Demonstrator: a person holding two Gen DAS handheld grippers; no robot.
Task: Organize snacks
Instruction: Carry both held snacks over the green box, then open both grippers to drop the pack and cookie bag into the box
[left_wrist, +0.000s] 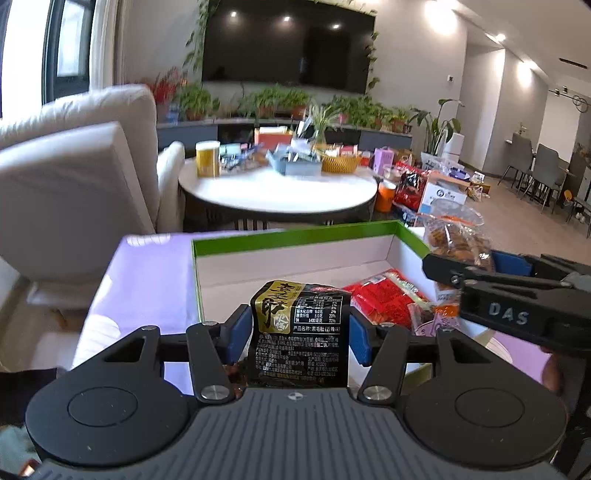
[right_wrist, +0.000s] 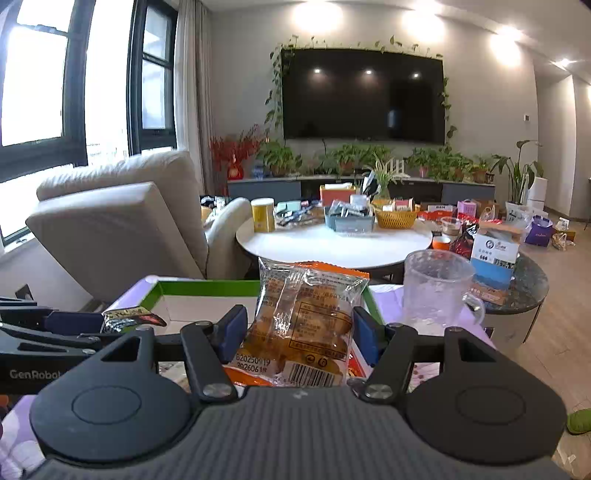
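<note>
box (left_wrist: 295, 240) far half free, red packets (left_wrist: 384, 299) right

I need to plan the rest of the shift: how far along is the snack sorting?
Done: a red packet already lies in the green-rimmed box. In hand: the left gripper holds a black packet, the right gripper a clear bag of fried snacks, both near the box. Left: many snacks still crowd the round table.

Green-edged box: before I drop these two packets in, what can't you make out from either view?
- Box floor, near part: hidden in the left wrist view by the black packet in the left claw.
- Box interior: mostly hidden in the right wrist view by the orange packet in the right claw.
- Red packet: label too blurred to read.
</note>
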